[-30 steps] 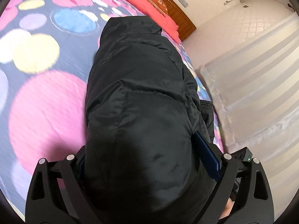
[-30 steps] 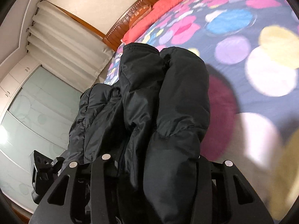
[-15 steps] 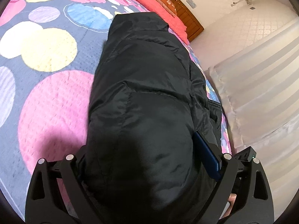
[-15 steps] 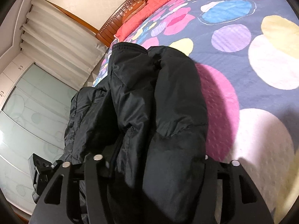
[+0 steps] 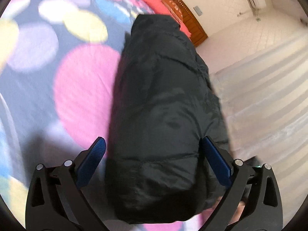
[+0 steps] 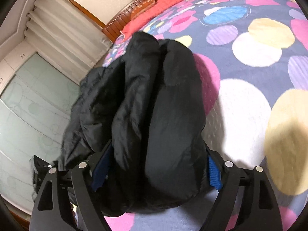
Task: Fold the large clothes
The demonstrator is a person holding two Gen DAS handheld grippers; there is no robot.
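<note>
A black puffer jacket [image 5: 165, 111] lies folded in a thick bundle on the bed; it also shows in the right wrist view [image 6: 154, 105]. My left gripper [image 5: 152, 154] is open, its blue pads [image 5: 92, 159] spread on either side of the bundle's near end, the left pad clear of the cloth. My right gripper [image 6: 156, 165] is open too, its blue pads [image 6: 213, 171] standing at both sides of the bundle's near end. The other gripper [image 6: 40, 167] shows at the lower left of the right wrist view.
The bed cover [image 6: 250, 61] is dark blue with big pink, yellow, white and purple dots. Red pillows [image 6: 154, 13] and a wooden headboard [image 6: 146, 2] lie at the far end. Curtains [image 5: 265, 88] and a wardrobe [image 6: 28, 104] stand beyond the bed's edge.
Both grippers have opened and let go of the jacket, which now rests on the bed. Both have drawn back a little, so the blue pads show.
</note>
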